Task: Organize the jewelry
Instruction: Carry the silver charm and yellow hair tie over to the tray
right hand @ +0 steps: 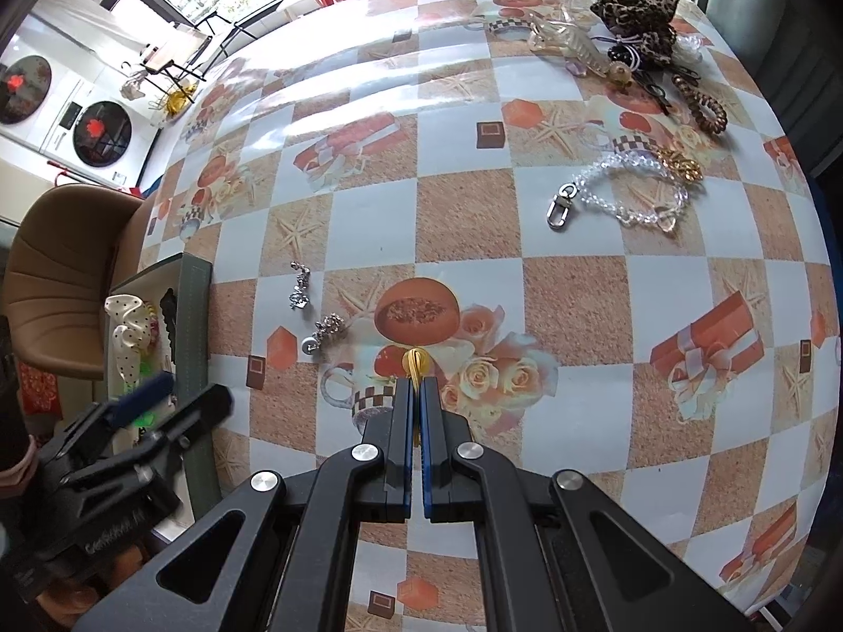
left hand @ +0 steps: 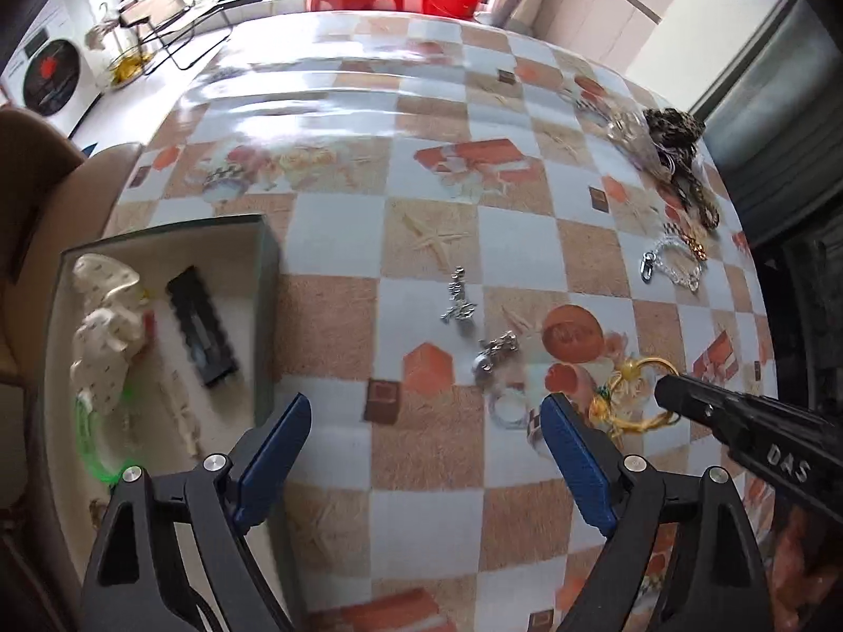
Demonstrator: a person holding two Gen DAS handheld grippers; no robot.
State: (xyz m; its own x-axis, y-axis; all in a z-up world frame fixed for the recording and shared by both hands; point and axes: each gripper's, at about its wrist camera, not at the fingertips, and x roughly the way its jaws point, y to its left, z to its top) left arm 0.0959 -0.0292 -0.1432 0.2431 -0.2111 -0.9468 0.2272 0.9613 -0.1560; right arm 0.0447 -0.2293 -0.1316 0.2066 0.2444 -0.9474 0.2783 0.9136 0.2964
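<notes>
My left gripper (left hand: 427, 403) stands wide open over the checked tablecloth, just right of a green-edged box (left hand: 266, 274), with nothing between its blue pads. The box holds a white dotted scrunchie (left hand: 105, 326), a black hair clip (left hand: 200, 332) and a green bangle (left hand: 92, 442). My right gripper (right hand: 416, 384) is shut on a gold ornament (right hand: 416, 361), which hangs at its tip (left hand: 632, 395) just above the cloth. Two silver earrings (left hand: 458, 300) (left hand: 495, 353) lie loose between the box and the gold piece.
A clear bead chain with a metal clasp (right hand: 621, 195) and a gold chain (right hand: 679, 166) lie further out. A leopard scrunchie (right hand: 637, 16), a clear claw clip (right hand: 569, 42) and a brown spiral tie (right hand: 706, 105) are piled at the far right corner. A brown chair (right hand: 58, 274) stands beside the table.
</notes>
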